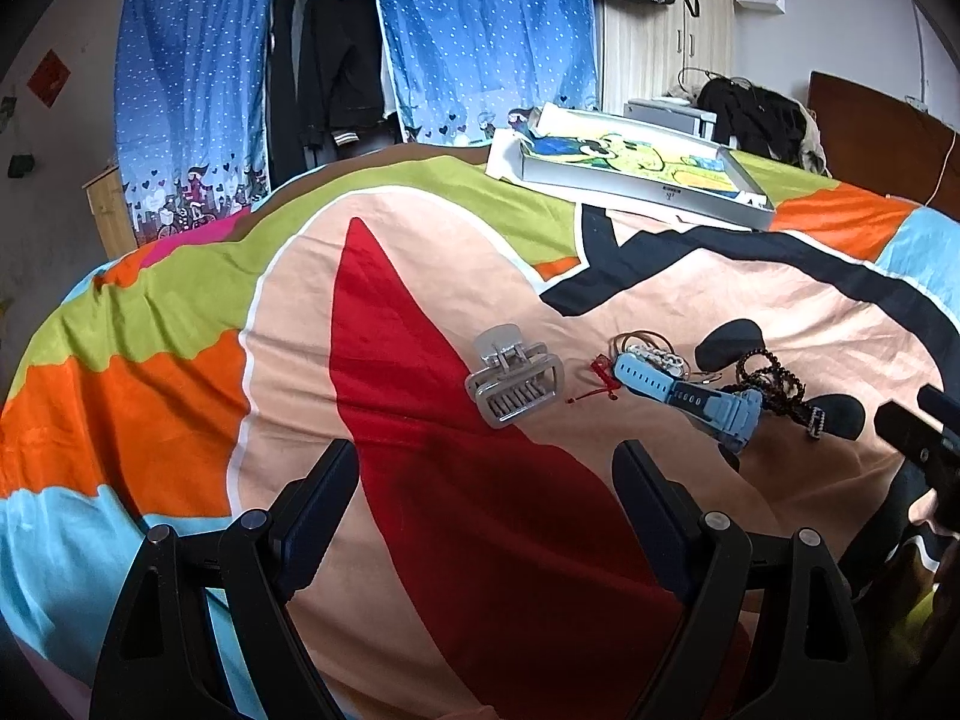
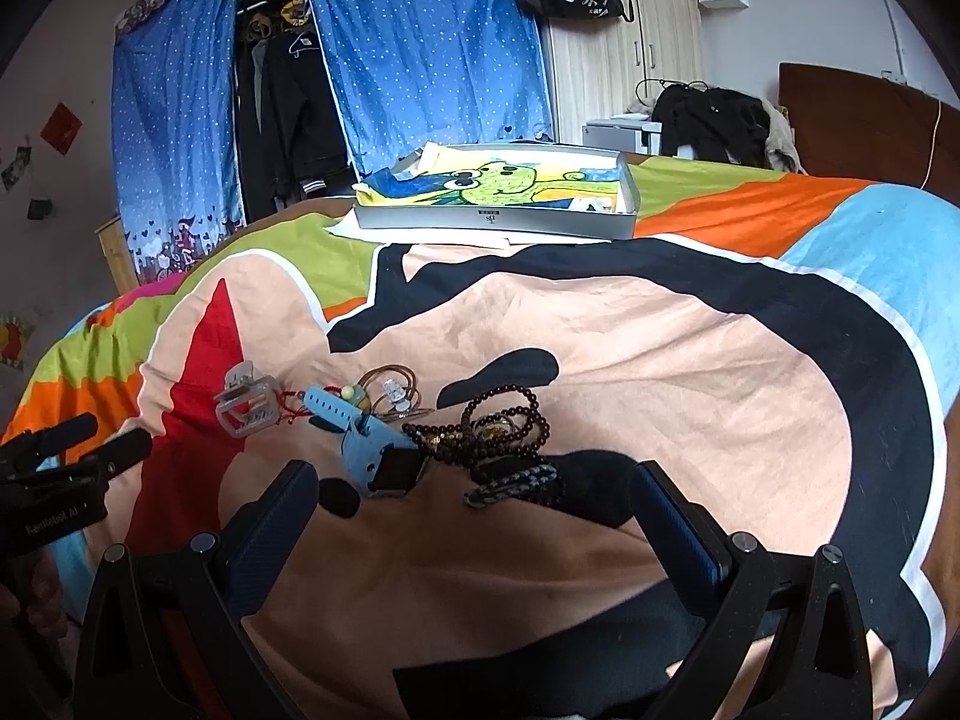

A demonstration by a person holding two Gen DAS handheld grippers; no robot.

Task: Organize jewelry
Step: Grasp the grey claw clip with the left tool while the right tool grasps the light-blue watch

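Two handheld grippers hover over a brightly patterned bedspread (image 1: 420, 252) with the sorting not yet begun, it seems; the jewelry lies in a loose cluster: a grey hair clip (image 1: 515, 384) at about 12 o'clock from the left gripper (image 1: 486, 468), a blue watch (image 1: 690, 393) at its 1 o'clock, and a string of dark beads (image 2: 504, 426) at roughly 12 o'clock from the right gripper (image 2: 474, 498), tangled beside thin cords and a red string (image 1: 603, 381); a shallow grey box (image 2: 498, 219) lined with a cartoon picture waits well apart at the far side of the bed, around 12 o'clock, and is the likely destination; the sensible opening move is to take one piece at a time, starting with the hair clip, which sits apart from the tangle and offers firm edges, closing across its body rather than its teeth; the watch wants a grip on the strap so that it lifts clear of the cords; both grippers stand wide open and hold nothing, their fingers above the cloth and touching no item.
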